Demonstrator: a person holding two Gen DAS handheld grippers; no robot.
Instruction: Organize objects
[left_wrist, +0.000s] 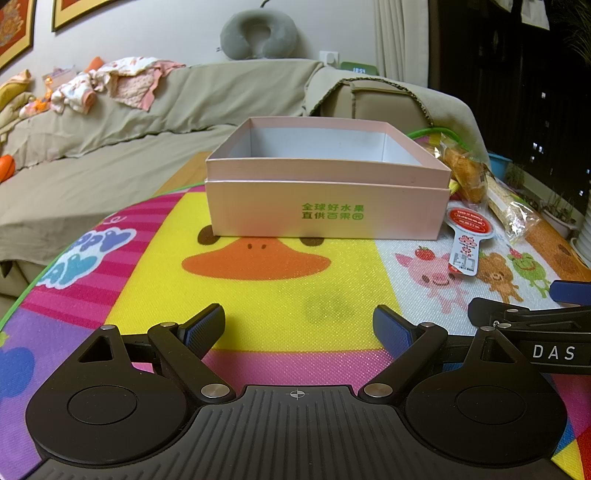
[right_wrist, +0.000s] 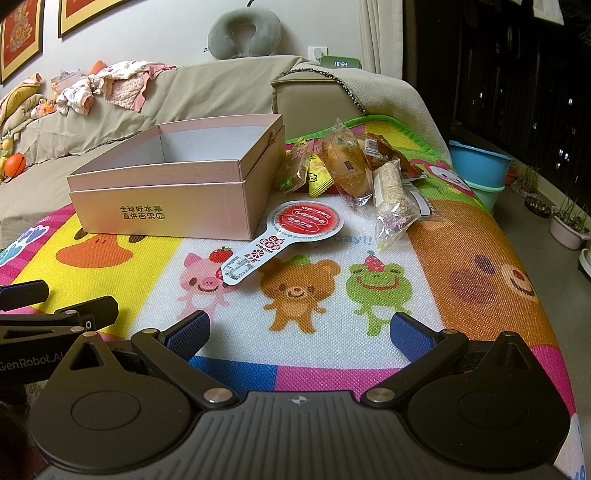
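An open pink box (left_wrist: 325, 210) with green lettering stands on the cartoon mat (left_wrist: 280, 306); its inside looks empty. It also shows in the right wrist view (right_wrist: 173, 206). To its right lie a red-and-white paddle-shaped packet (right_wrist: 291, 229), a wrapped grain bar (right_wrist: 391, 188), a wrapped cake (right_wrist: 343, 166) and small yellow and green packets (right_wrist: 317, 177). My left gripper (left_wrist: 299, 328) is open and empty, low over the mat in front of the box. My right gripper (right_wrist: 301, 332) is open and empty, in front of the paddle packet.
A beige covered sofa (left_wrist: 110, 147) with clothes (left_wrist: 110, 81) and a grey neck pillow (left_wrist: 258, 33) stands behind the mat. Stacked blue and green tubs (right_wrist: 480, 170) and plant pots (right_wrist: 569, 221) stand on the floor at the right. The right gripper's body (left_wrist: 535, 332) is beside my left one.
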